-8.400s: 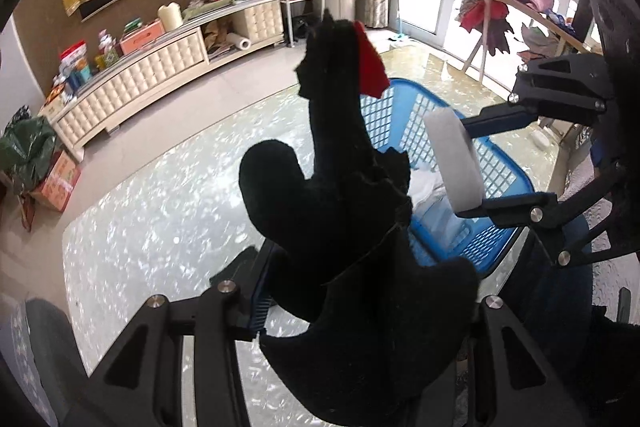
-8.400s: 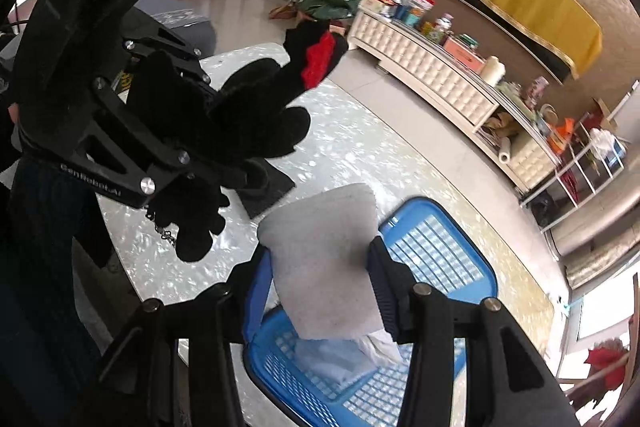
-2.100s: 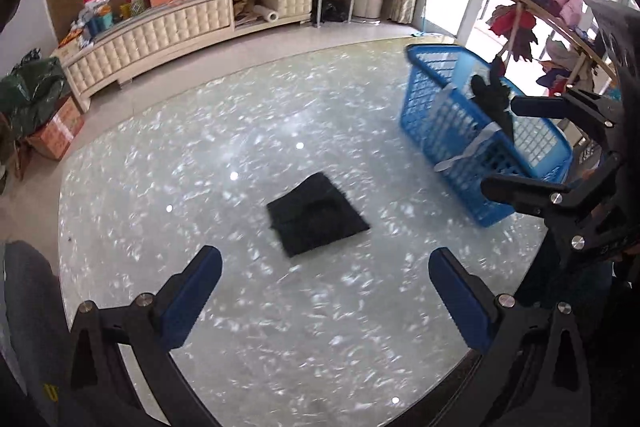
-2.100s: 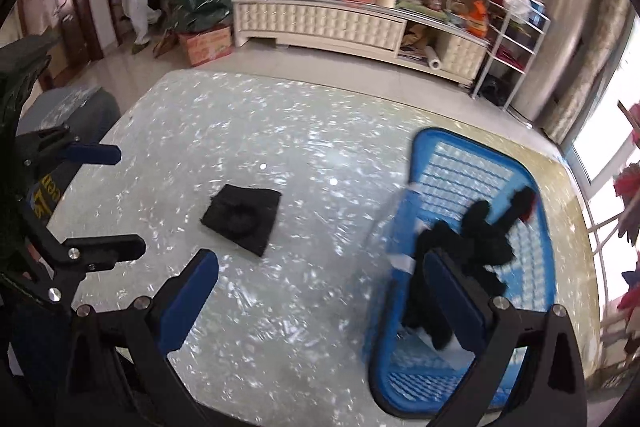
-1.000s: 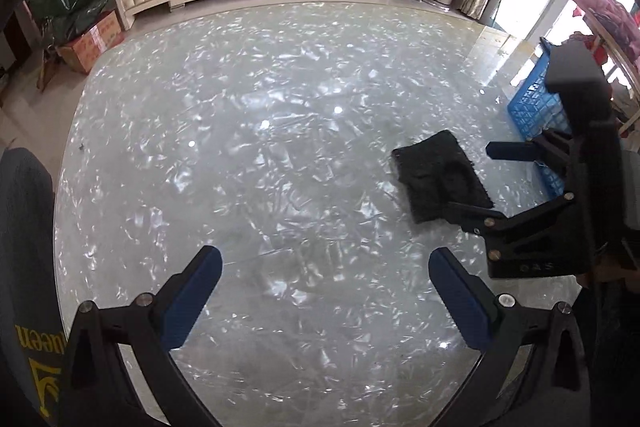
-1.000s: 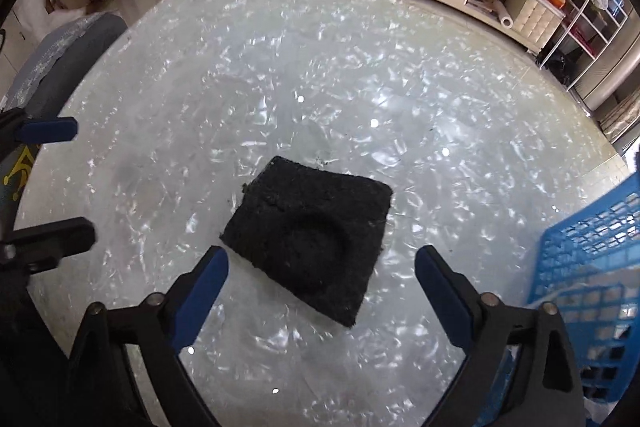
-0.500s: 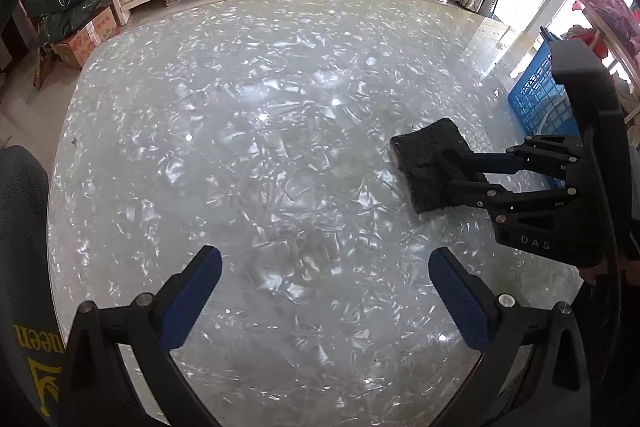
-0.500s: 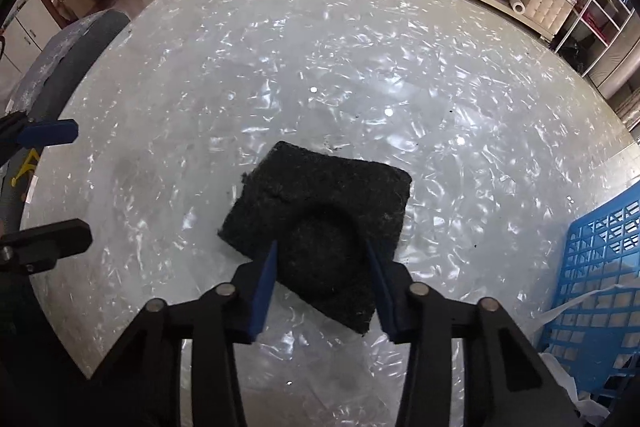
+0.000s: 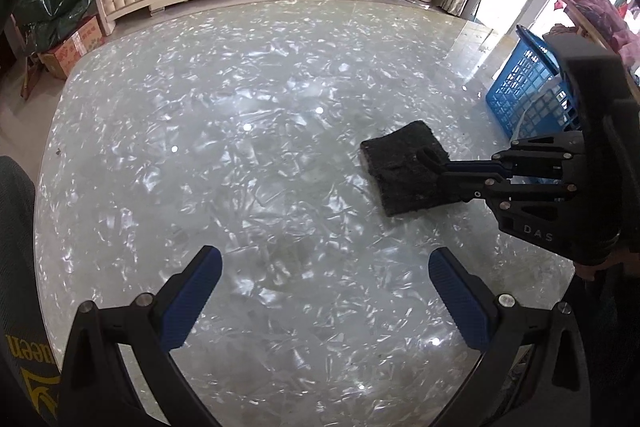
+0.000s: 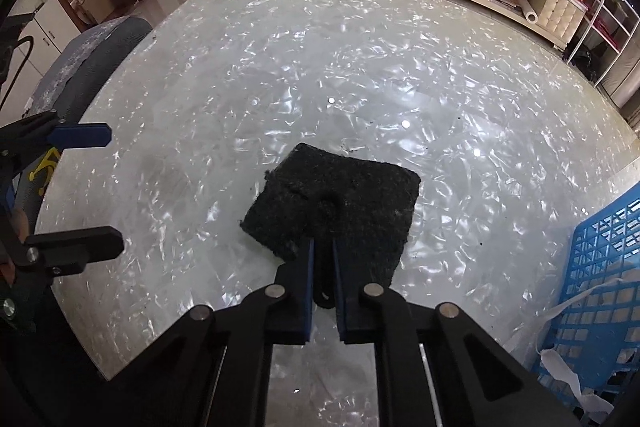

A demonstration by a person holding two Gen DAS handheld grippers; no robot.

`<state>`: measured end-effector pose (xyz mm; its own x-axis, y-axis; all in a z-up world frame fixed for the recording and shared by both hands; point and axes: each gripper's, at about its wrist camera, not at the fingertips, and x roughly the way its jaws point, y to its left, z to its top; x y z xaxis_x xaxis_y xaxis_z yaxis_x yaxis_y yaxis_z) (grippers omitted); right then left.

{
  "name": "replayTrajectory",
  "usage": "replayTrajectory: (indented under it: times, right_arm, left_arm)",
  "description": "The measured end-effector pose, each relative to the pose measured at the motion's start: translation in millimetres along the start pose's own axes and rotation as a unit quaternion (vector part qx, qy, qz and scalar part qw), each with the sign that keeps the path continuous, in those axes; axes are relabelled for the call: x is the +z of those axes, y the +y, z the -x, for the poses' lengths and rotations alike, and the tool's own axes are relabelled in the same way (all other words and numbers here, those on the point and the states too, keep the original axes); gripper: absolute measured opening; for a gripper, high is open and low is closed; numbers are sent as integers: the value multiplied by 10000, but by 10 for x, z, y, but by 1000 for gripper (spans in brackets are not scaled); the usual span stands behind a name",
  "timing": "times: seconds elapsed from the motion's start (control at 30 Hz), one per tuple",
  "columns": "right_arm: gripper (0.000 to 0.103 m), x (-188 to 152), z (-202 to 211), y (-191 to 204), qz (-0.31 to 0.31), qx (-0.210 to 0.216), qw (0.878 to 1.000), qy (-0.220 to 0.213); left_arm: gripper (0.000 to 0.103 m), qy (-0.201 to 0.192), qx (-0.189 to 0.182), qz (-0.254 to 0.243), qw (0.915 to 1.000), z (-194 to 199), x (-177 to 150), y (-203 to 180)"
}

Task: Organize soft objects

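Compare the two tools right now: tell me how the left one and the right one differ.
The left tool stands wide open; the right tool has just closed, pinching a fold of the black pad. The left tool holds nothing over bare table; the right tool reaches onto the pad. Both have blue-padded black fingers.

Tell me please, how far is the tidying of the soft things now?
Looks done: the blue basket already holds a white strip. In hand: the right gripper has just closed, pinching the black cloth, which lies on the table. Left: carrying it to the basket. The left gripper is open.
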<state>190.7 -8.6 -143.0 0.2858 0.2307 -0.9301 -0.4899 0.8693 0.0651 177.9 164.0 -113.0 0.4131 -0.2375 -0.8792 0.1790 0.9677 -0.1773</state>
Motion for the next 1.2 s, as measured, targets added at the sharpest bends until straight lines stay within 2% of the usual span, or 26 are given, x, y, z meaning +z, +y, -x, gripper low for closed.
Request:
replayTrajectory:
  times: [0.27,0.57,0.87,1.2]
  right_arm:
    - [8,-63,394,-20,66,60,9996,-280]
    - [8,-181,1020,-198,80,7,9972,-742]
    - [8,-472,1484,-595,-266,-384,9939,-999]
    - [8,-936,1735,-1041,-770,-874,9893,-877]
  left_arm:
    - [103,-55,-115,-231,9997,16,74,-214]
    - [103,62,1,-534,9986,-78,241,-480]
    - [103,65,58,-719,9974,-185,407,-682]
    - [103,223,90,-793,9966,-348,494,-700]
